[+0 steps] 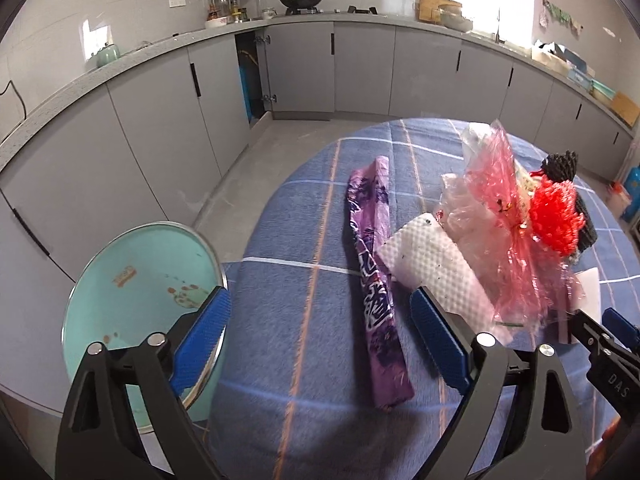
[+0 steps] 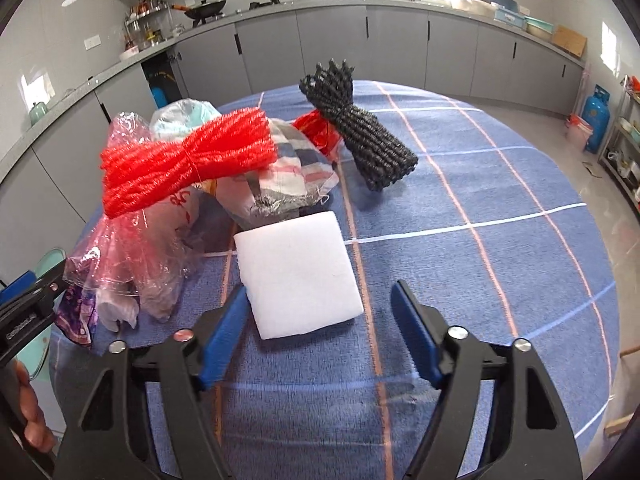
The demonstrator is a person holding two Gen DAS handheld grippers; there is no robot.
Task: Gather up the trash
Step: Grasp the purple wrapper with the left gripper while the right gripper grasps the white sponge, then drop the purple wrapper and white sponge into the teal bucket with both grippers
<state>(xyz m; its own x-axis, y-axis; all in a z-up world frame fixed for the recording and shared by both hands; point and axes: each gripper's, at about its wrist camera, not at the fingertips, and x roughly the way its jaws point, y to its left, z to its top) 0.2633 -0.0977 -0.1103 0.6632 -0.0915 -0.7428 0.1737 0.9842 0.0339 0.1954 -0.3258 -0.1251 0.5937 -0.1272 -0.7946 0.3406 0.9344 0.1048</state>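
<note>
1. Early in the collecting: trash heaped on the blue checked table, nothing gripped yet.
2. Left gripper spread wide, empty, poised over the table's near edge with the purple wrapper lying lengthwise between its fingers.
3. Right gripper also wide and empty, the white foam pad just ahead, its near corner reaching in beside the left finger.
4. Pile toward the table's left side in the right view: red foam net atop pink cellophane, striped woven bag behind, black foam net propped nearer the middle.
5. Likely next: dropping either gripper onto its nearest piece and closing; the thin wrapper calls for a low, flat pinch.
6. Only the left view shows a teal basin off the table's edge, possibly the bin, though blur leaves that unsure, and a dimpled white sheet.
7. Only the right view shows the woven bag clearly.
</note>
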